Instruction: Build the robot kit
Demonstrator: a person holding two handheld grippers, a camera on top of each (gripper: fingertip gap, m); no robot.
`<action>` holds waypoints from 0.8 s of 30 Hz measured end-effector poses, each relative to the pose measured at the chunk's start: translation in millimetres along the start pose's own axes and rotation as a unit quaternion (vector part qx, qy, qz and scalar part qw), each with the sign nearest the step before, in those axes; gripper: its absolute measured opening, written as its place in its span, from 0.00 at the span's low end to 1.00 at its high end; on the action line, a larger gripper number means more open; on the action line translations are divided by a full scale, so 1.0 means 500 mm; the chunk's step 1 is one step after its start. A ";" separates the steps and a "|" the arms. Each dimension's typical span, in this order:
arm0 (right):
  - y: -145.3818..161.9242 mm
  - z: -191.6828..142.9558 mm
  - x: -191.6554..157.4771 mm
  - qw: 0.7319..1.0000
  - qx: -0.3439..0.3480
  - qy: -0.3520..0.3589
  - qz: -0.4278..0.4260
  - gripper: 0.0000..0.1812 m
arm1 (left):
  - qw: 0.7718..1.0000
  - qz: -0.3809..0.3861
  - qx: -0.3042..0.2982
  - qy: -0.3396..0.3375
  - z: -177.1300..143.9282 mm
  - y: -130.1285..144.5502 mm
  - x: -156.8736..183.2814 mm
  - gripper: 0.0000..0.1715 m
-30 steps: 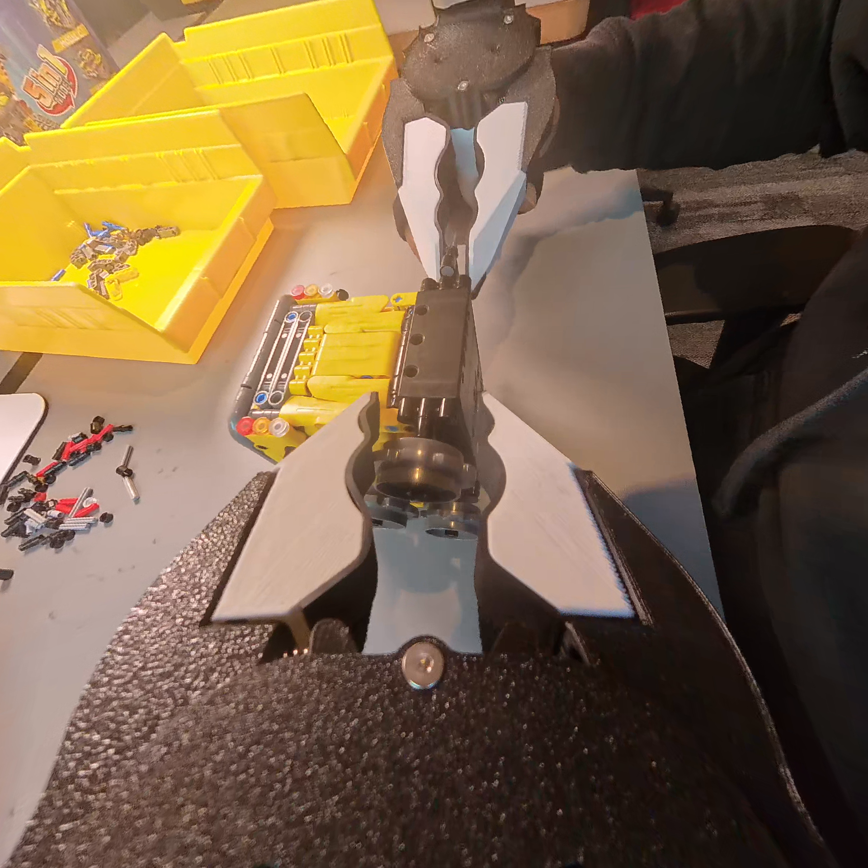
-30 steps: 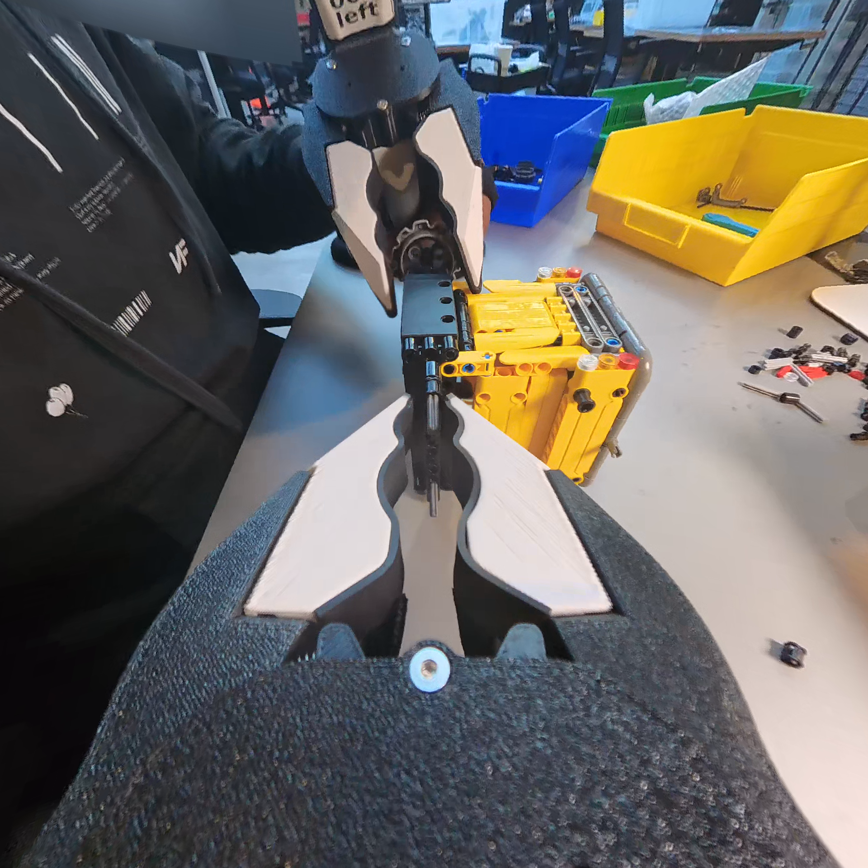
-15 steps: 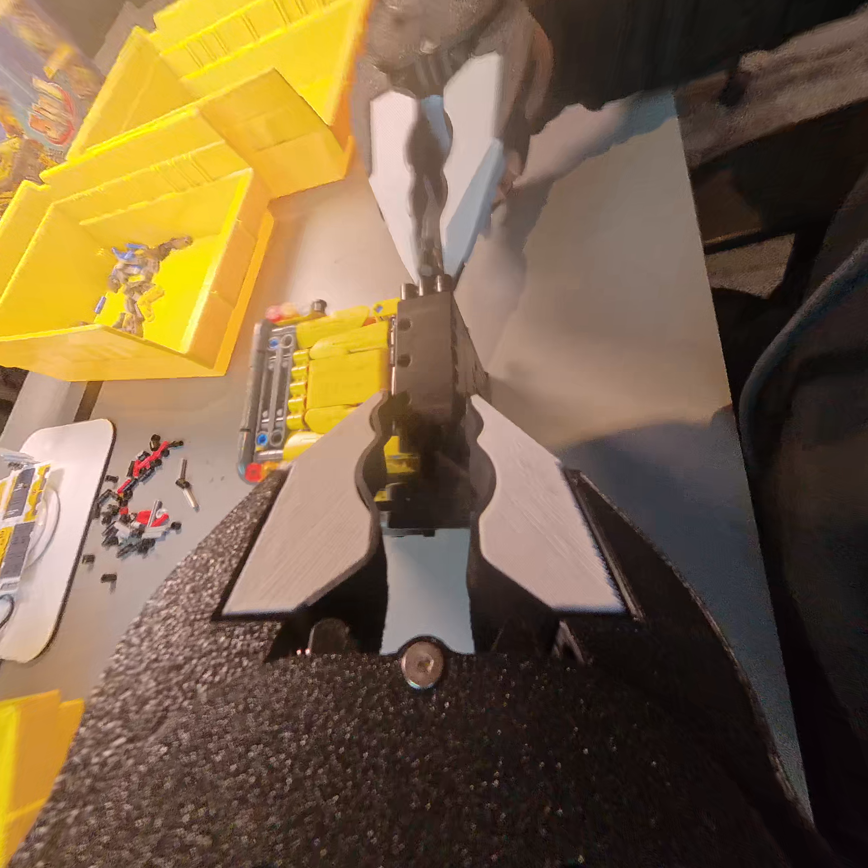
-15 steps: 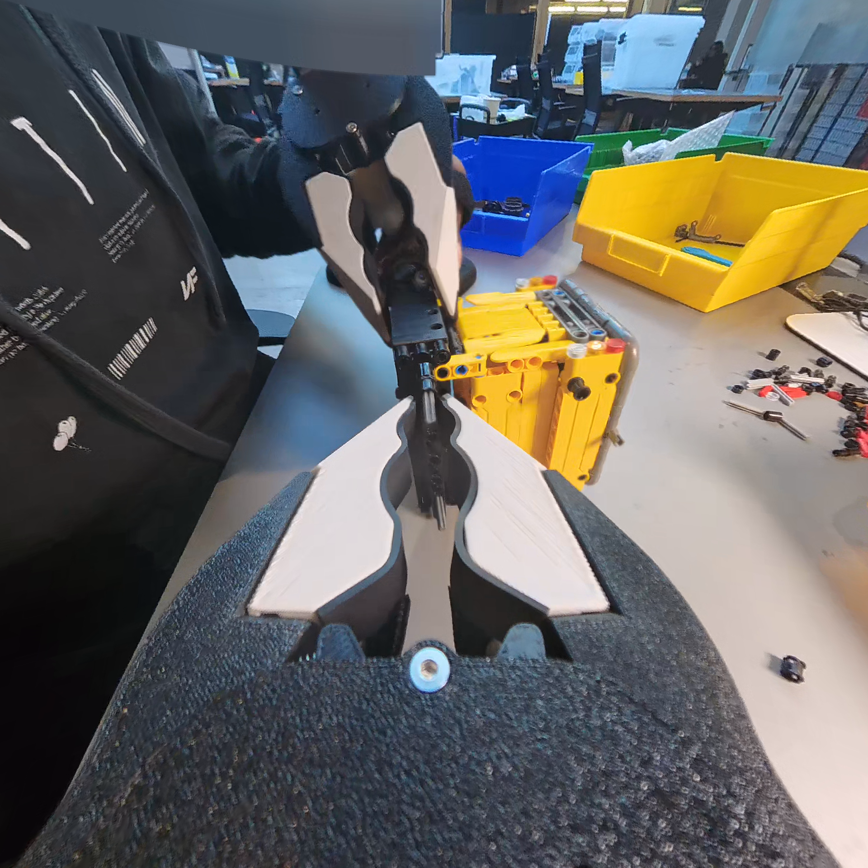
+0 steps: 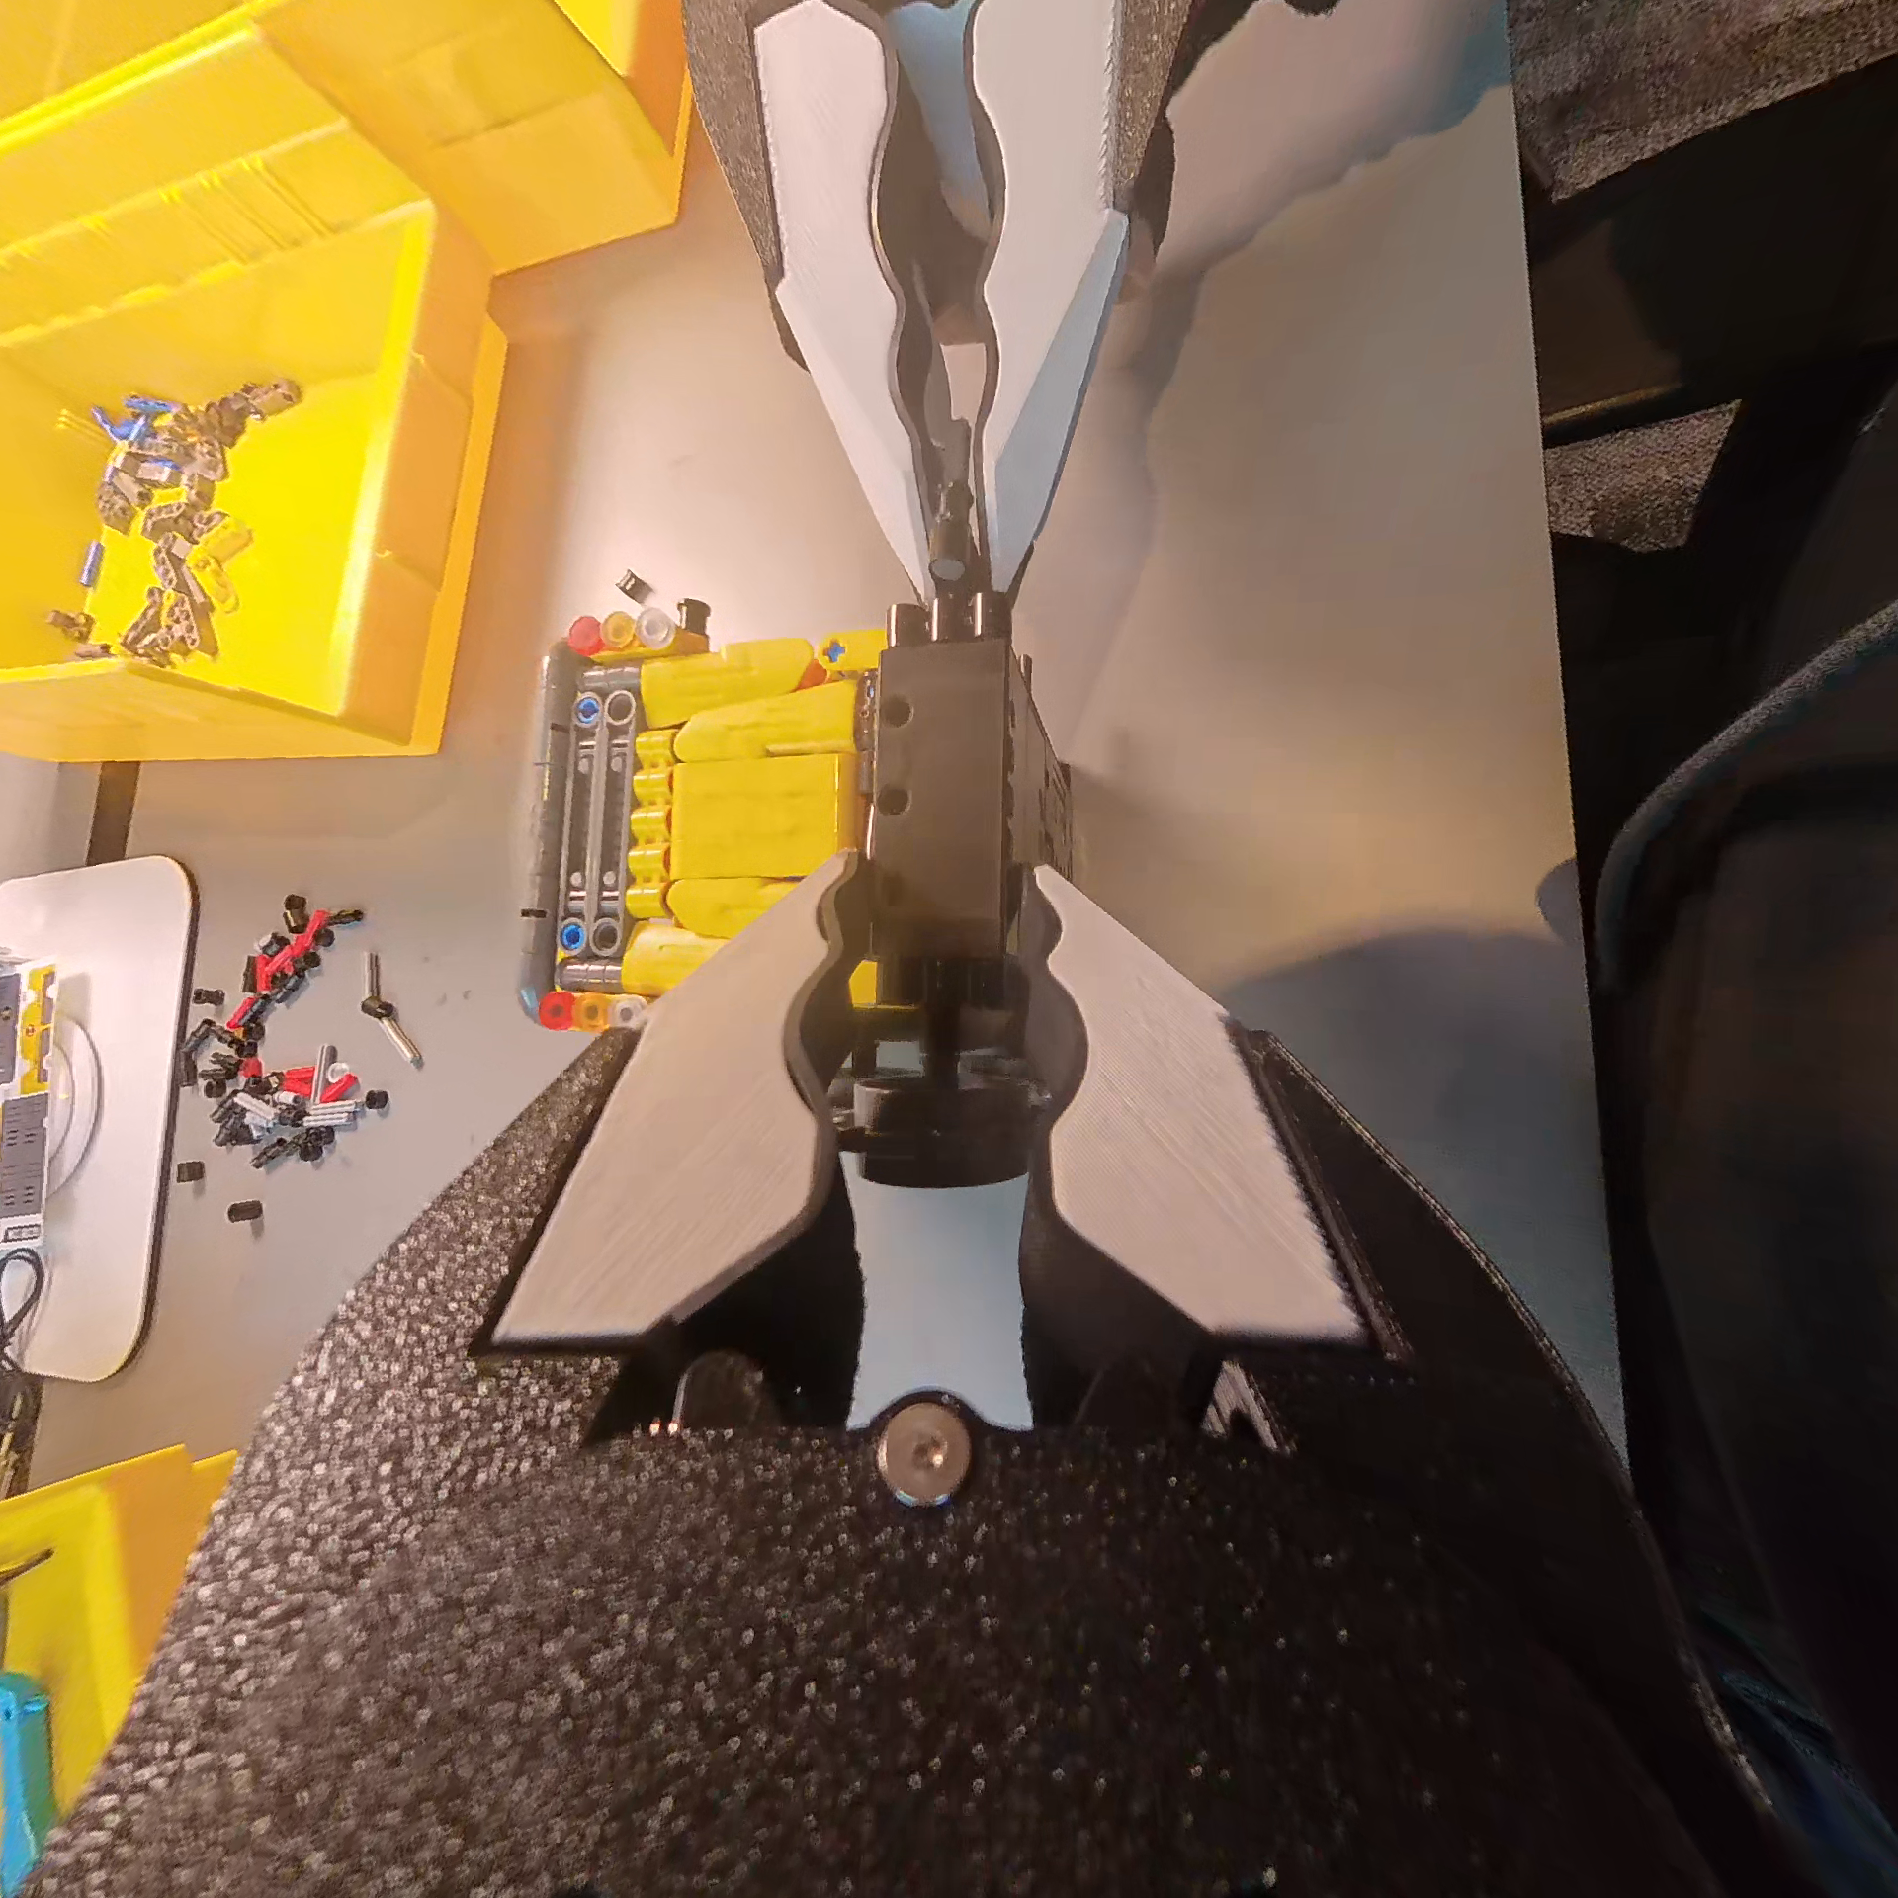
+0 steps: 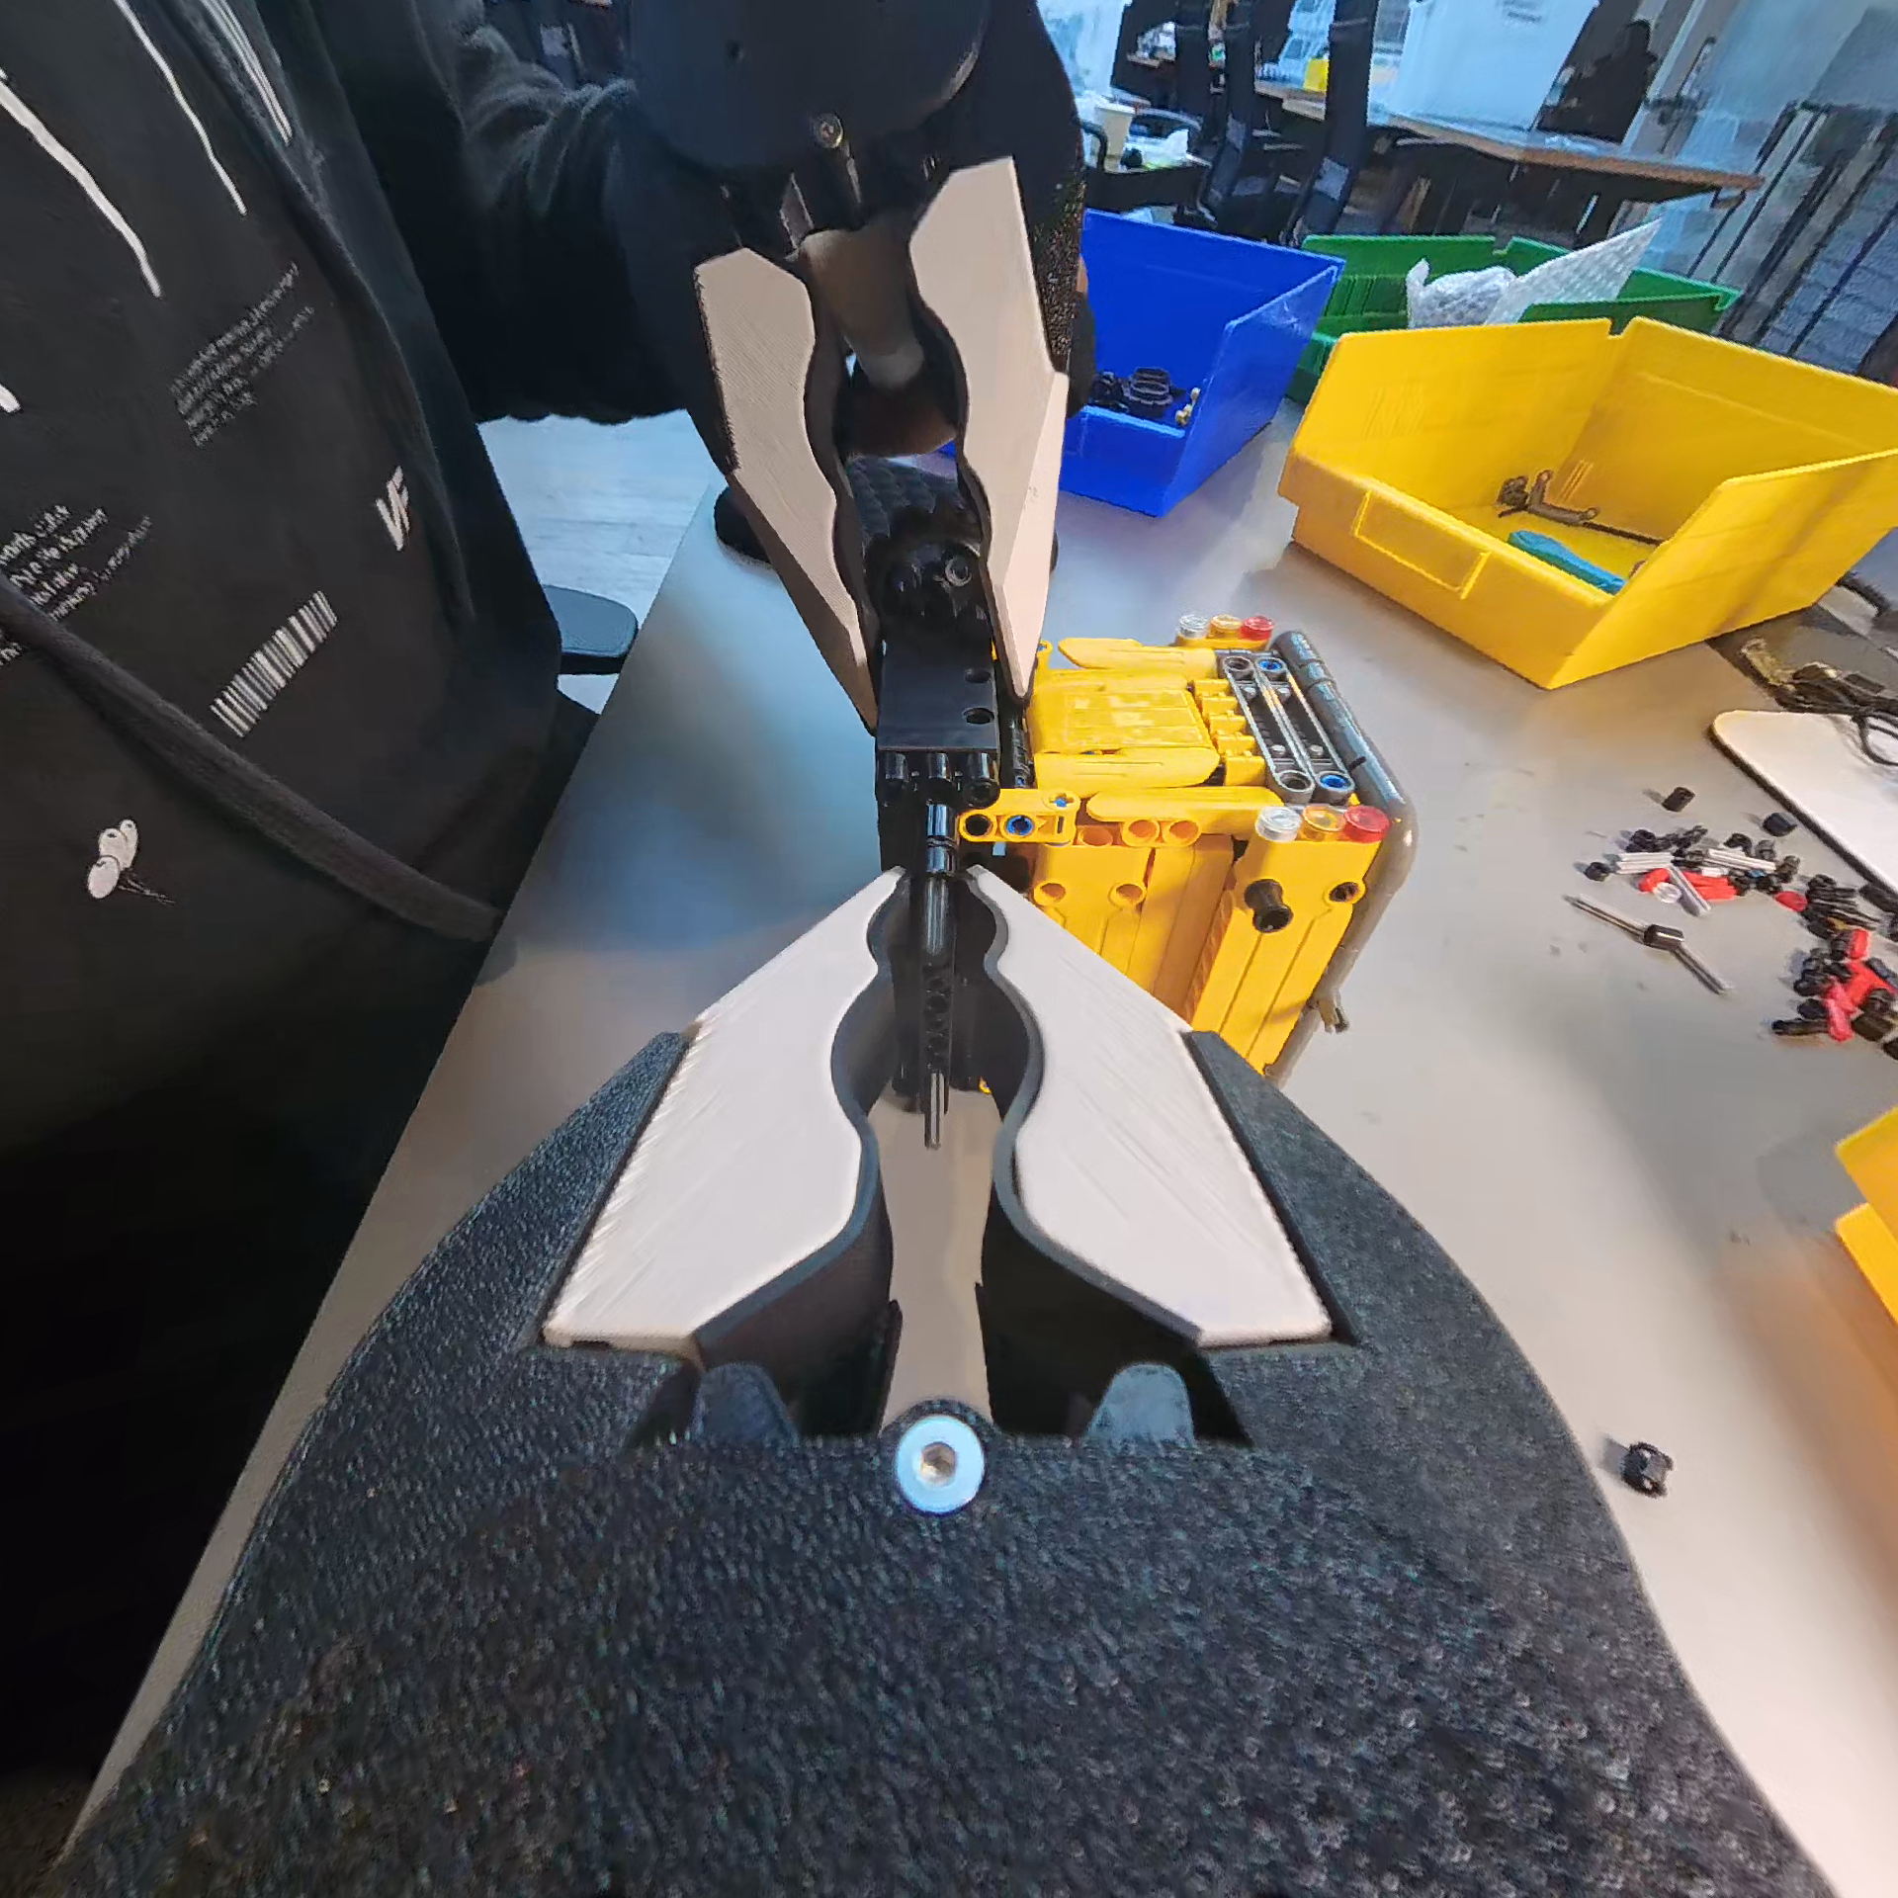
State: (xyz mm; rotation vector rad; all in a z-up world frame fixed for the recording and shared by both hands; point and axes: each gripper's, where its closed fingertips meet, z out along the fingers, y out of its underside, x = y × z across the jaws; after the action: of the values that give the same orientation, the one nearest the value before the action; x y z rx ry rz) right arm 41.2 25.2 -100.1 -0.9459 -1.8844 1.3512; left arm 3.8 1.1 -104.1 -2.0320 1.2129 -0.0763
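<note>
A yellow and black brick model [image 5: 750,811] [image 6: 1181,822] stands on the grey table [image 5: 1284,637]. My left gripper [image 5: 943,873] is shut on the model's black block [image 5: 945,781], and a round black part [image 5: 935,1140] sits between its fingers. In the right wrist view the left gripper [image 6: 945,698] comes down on that block [image 6: 940,709] from above. My right gripper [image 6: 937,878] is shut on a thin black axle [image 6: 935,924] that sticks out of the block's other end. It also shows in the left wrist view [image 5: 955,580], tips at the block.
Yellow bins [image 5: 257,462] [image 6: 1582,514], a blue bin [image 6: 1181,370] and a green bin [image 6: 1438,277] stand around. Loose small pieces [image 5: 277,1037] [image 6: 1767,894] lie by a white board [image 5: 92,1109]. A lone black piece [image 6: 1643,1464] lies nearby. A person in black [image 6: 205,514] stands at the table edge. My right fingertips sit around 6 cm from my left ones. The lone black piece [image 6: 1643,1464] is about 20 cm from both grippers' fingertips. It is also in sight in the left wrist view [image 5: 629,581].
The left gripper has tipped up and now looks down on the model from higher. The right gripper appears closer to it. Both stay shut on the same parts.
</note>
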 end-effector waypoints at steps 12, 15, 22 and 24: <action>-0.017 0.005 -0.009 1.000 -0.021 0.003 -0.011 0.02 | 1.000 -0.007 -0.003 0.031 0.002 -0.008 0.001 0.14; -0.015 0.007 -0.006 0.998 -0.051 0.006 -0.020 0.03 | 0.999 -0.010 0.001 0.033 0.001 -0.007 -0.003 0.14; -0.006 0.010 0.006 0.998 -0.051 0.023 0.009 0.04 | 0.997 -0.035 0.055 0.034 0.001 -0.005 -0.011 0.15; -0.004 0.007 0.010 0.999 -0.039 0.029 0.024 0.07 | 0.994 -0.056 0.083 0.037 -0.001 -0.005 -0.013 0.15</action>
State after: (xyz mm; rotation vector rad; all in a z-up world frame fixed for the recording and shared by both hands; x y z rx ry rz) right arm 35.0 27.0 -98.7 -1.0643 -1.8921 1.2723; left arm 1.7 6.7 -100.4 -1.9632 1.0980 -0.2991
